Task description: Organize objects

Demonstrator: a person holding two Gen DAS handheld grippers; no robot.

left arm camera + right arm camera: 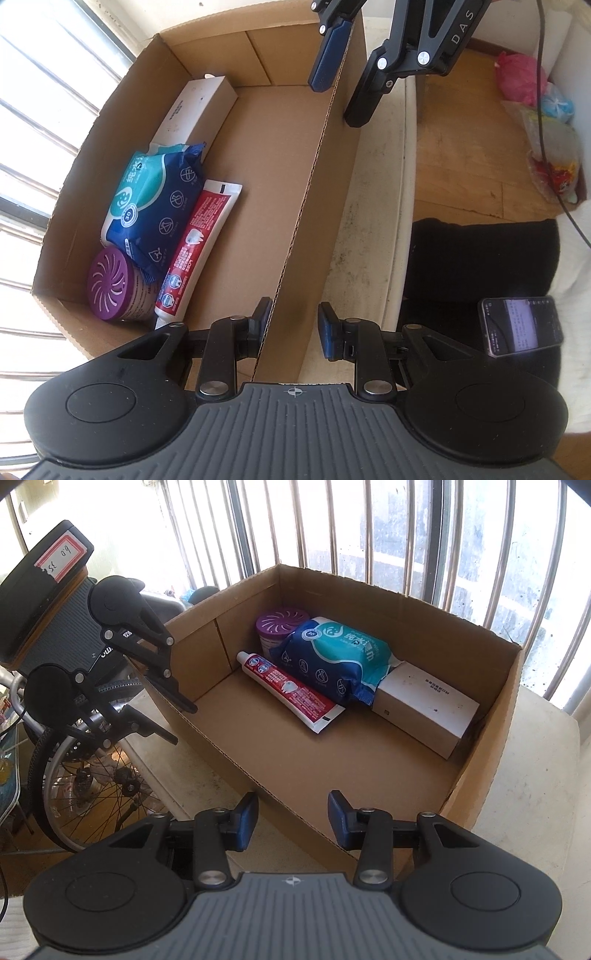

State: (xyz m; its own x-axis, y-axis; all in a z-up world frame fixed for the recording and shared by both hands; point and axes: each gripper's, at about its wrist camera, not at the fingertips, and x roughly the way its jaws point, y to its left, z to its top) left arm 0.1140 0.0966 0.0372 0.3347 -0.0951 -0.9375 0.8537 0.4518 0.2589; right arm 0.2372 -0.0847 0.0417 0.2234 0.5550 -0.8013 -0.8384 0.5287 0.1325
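A cardboard box (280, 177) (491, 746) stands on a white table. Along its window side lie a purple-lidded air freshener (109, 282) (280, 622), a blue wet-wipes pack (155, 199) (340, 657), a red toothpaste tube (195, 251) (291, 690) and a white carton (199, 107) (428, 709). My left gripper (293, 325) (183, 723) is open and straddles the box's near wall. My right gripper (293, 819) (338, 101) is open and straddles the same wall further along. Neither holds anything.
The white table (373, 192) (528, 812) carries the box. Window bars (369, 528) stand behind it. A bicycle wheel (92, 786) is at the left. A phone (521, 325) lies on black cloth, and plastic bags (546, 147) sit on the wooden floor.
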